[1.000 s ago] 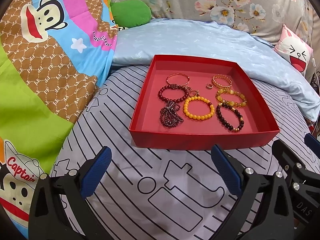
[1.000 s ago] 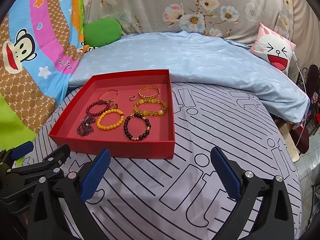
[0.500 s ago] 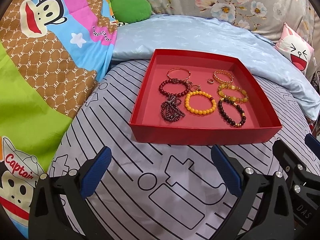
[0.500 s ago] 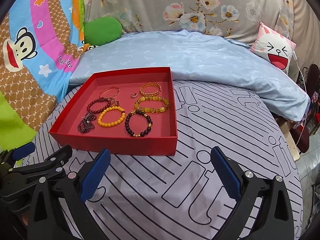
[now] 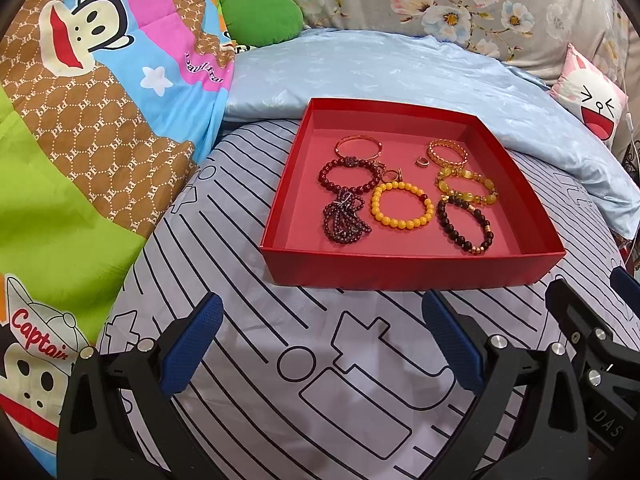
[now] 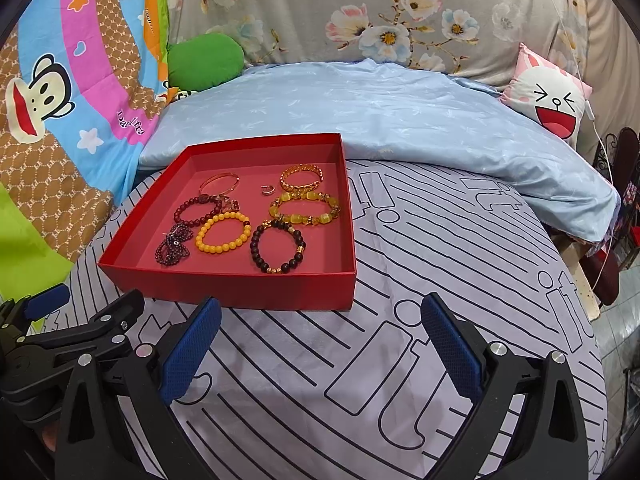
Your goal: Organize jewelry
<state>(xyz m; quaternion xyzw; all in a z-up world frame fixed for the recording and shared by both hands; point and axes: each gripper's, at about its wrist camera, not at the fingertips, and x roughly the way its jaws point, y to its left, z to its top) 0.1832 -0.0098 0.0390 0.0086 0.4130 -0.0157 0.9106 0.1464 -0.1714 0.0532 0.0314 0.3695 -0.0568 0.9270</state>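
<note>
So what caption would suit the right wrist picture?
Open right gripper faces a red tray of bracelets on a striped bedsheet.

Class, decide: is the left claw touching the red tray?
Apart. The left wrist view shows the open left claw short of the red tray, with striped bedsheet visible between them.

1 red tray (image 5: 408, 270) w/ 7 bracelets: 1 thin gold bangle (image 5: 359, 145), 1 gold chain-link bracelet (image 5: 447, 152), 1 dark red bead bracelet (image 5: 349, 177), 1 purple multi-strand bead bracelet (image 5: 345, 218), 1 orange bead bracelet (image 5: 402, 205), 1 yellow stone bracelet (image 5: 466, 186), 1 black bead bracelet (image 5: 465, 224). Also 2 small rings: 1 by the chain-link bracelet (image 5: 421, 162), 1 just above the orange one (image 5: 392, 175). Around it: 1 green cushion (image 6: 205, 61), 1 pink cartoon-face pillow (image 6: 548, 98), 2 grippers – left (image 5: 322, 342), right (image 6: 320, 338).
</note>
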